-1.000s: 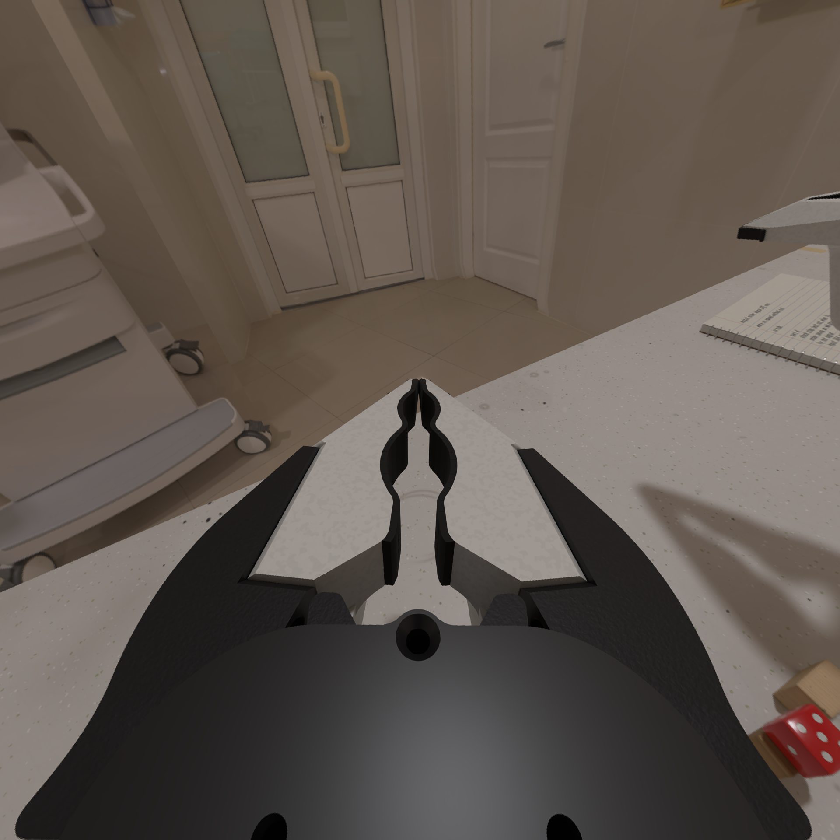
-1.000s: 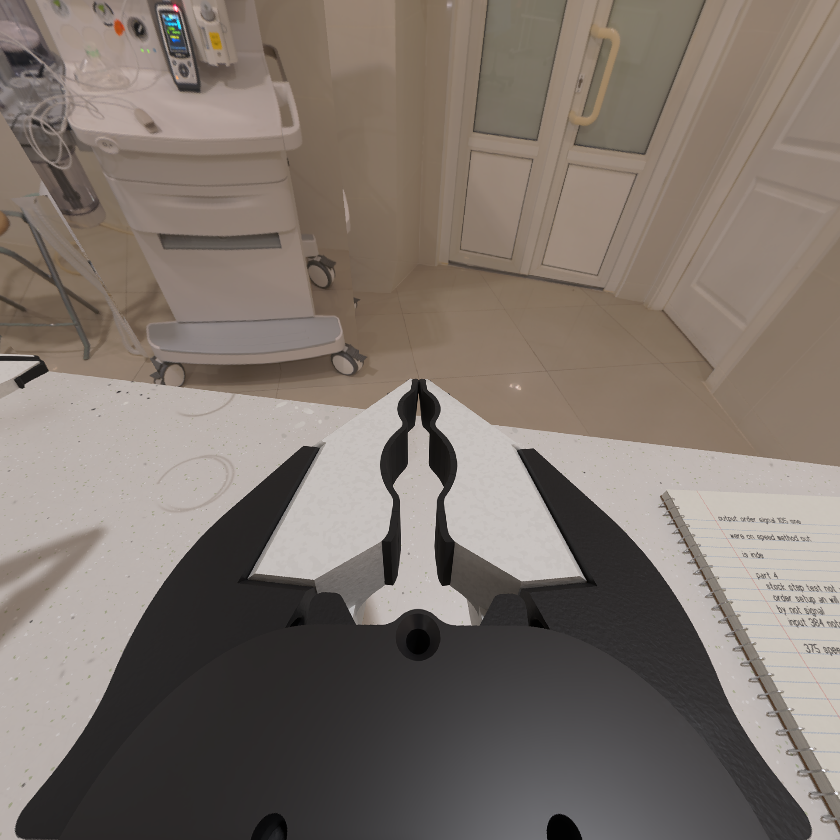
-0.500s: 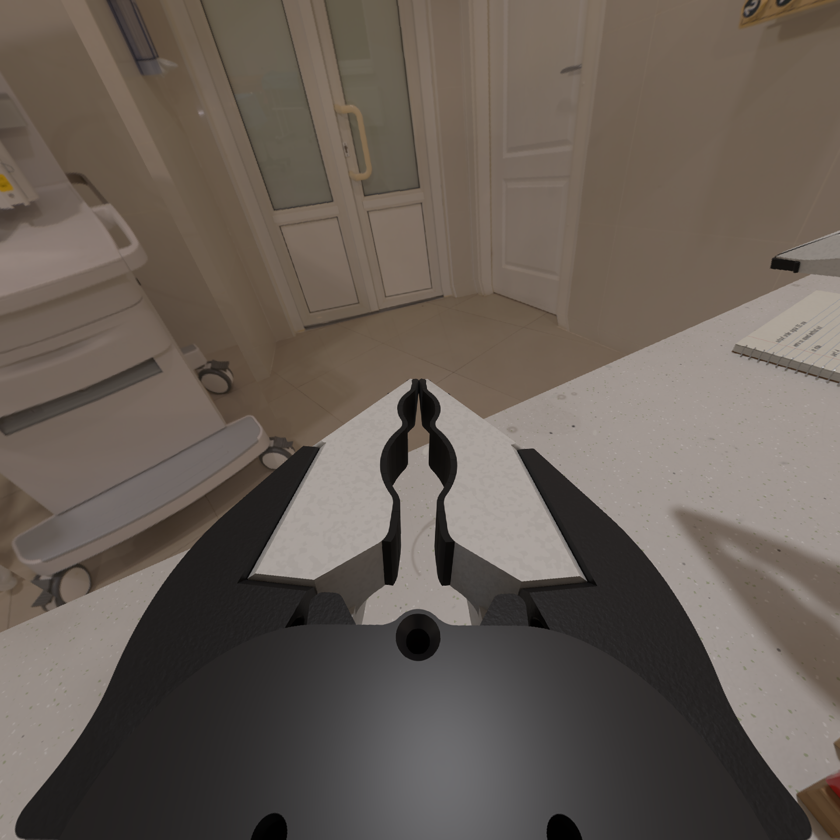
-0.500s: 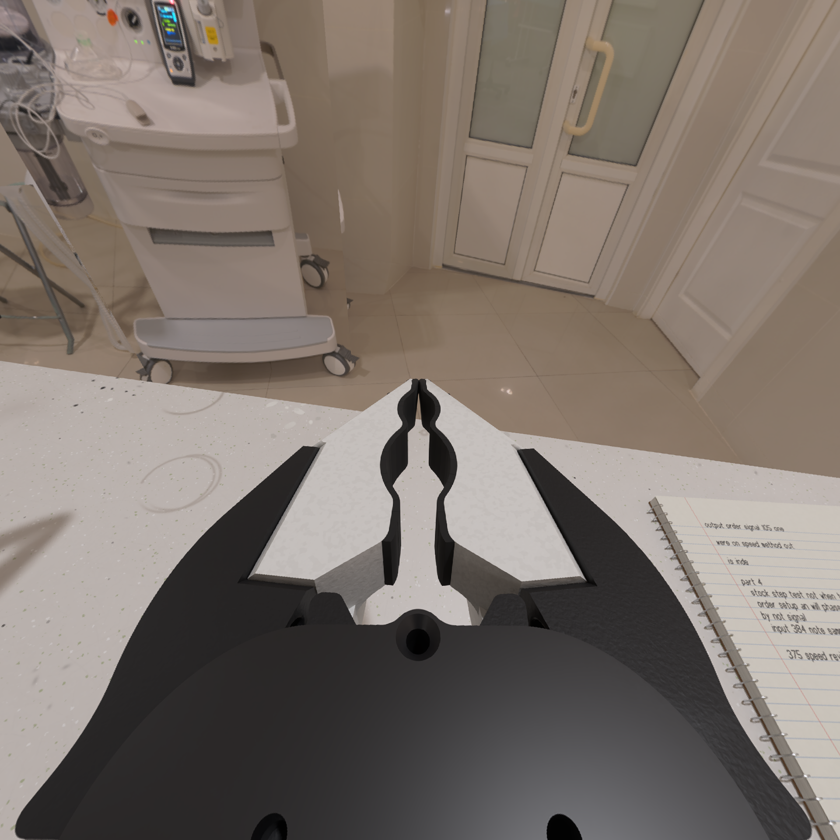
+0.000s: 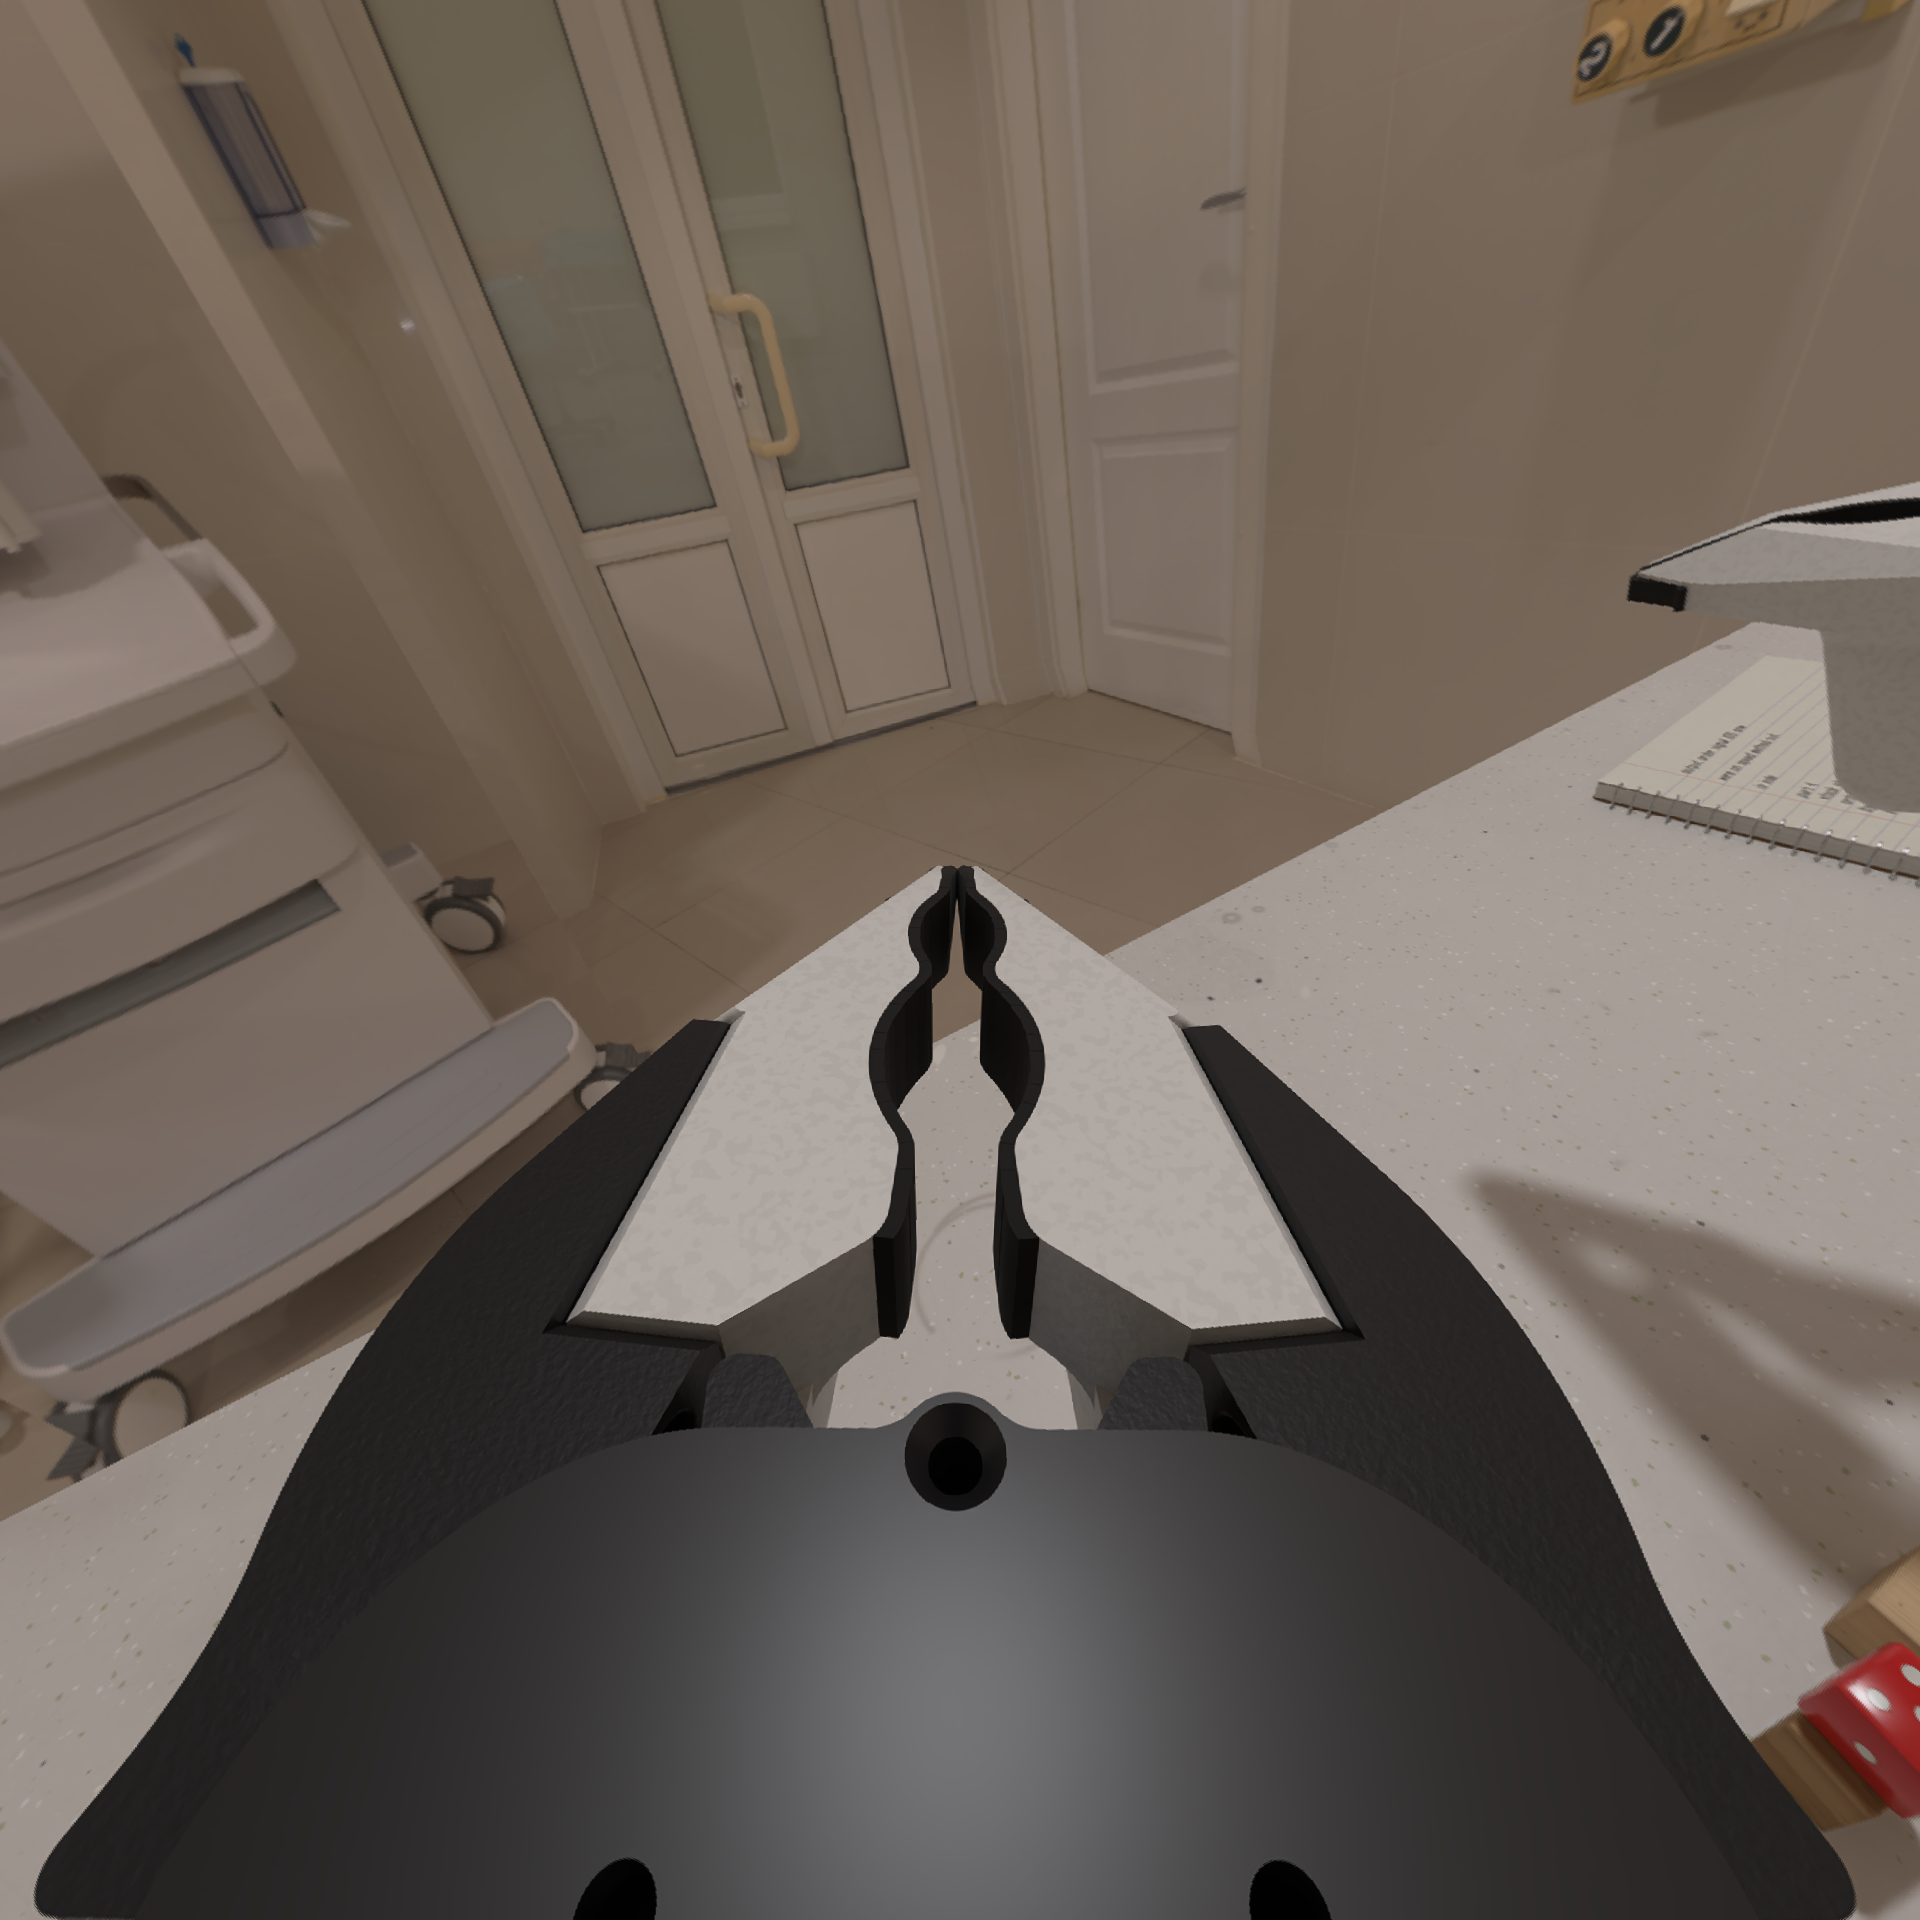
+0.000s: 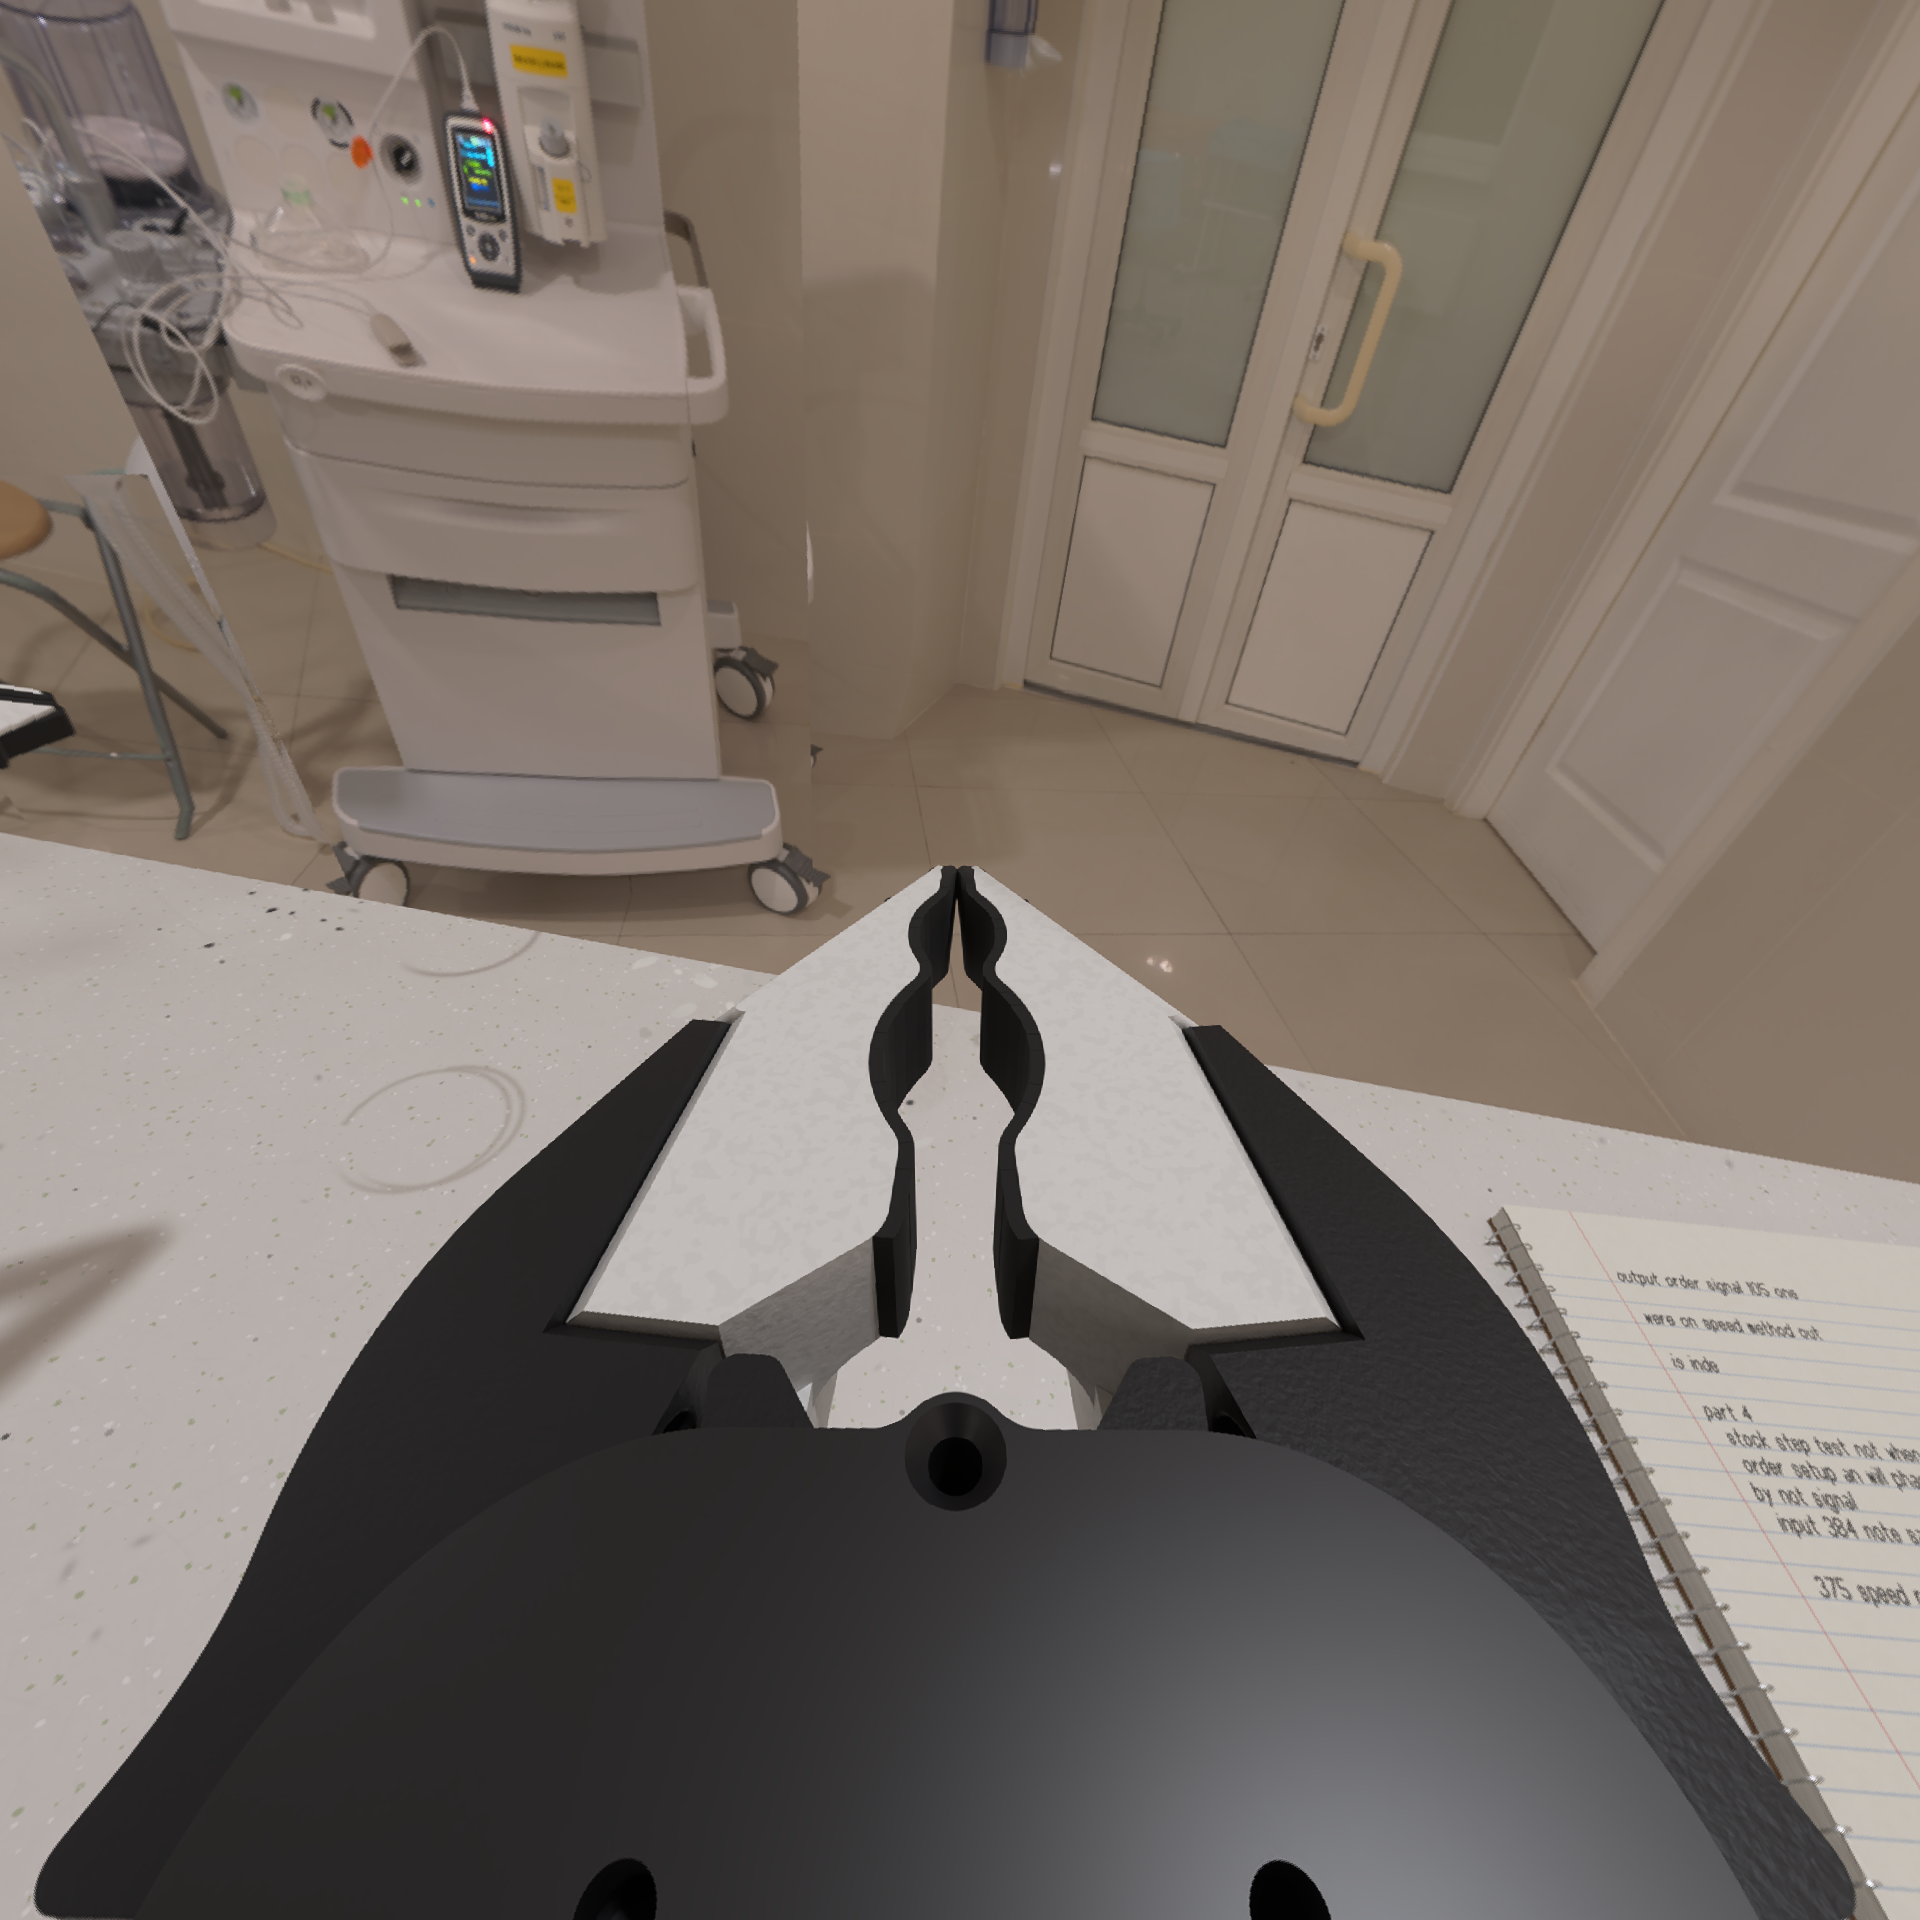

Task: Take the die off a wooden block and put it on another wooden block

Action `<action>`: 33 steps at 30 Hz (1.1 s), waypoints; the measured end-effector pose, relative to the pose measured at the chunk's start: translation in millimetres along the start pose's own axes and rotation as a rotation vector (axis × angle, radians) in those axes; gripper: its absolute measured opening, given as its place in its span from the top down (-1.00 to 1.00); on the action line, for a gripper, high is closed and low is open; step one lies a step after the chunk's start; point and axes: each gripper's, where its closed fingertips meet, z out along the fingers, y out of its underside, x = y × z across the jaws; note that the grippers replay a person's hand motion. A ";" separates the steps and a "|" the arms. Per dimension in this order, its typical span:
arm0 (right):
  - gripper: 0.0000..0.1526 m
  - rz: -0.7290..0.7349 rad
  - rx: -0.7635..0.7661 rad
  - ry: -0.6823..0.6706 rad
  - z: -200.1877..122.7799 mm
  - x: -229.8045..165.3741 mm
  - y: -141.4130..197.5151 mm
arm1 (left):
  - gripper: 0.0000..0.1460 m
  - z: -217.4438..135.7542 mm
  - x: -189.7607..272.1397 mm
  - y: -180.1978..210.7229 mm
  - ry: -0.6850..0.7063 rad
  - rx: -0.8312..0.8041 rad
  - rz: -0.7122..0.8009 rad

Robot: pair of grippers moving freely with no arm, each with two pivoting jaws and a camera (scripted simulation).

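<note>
So the red die sits on a wooden block at the near right, a second block just behind. Both our tongs, left and right, are pinched closed on nothing, so we'd open one, swing back, and grip flat faces. Speckled white table, notebook far right, medical cart and glass doors beyond.
</note>
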 end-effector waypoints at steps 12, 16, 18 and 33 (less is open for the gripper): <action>1.00 -0.018 0.032 -0.033 -2.0 -9.1 -5.0 | 1.00 -3.2 11.6 -6.3 0.042 0.010 -0.002; 1.00 -0.008 0.034 -0.038 -3.1 -8.5 -6.6 | 1.00 -3.1 10.1 -5.4 0.041 0.008 -0.005; 1.00 -0.010 0.036 -0.036 -3.3 -7.6 -6.8 | 1.00 -3.0 8.4 -4.4 0.036 0.004 -0.008; 1.00 -0.012 0.041 -0.020 -2.7 -5.3 -4.3 | 1.00 -4.3 8.3 -3.4 0.034 0.004 -0.002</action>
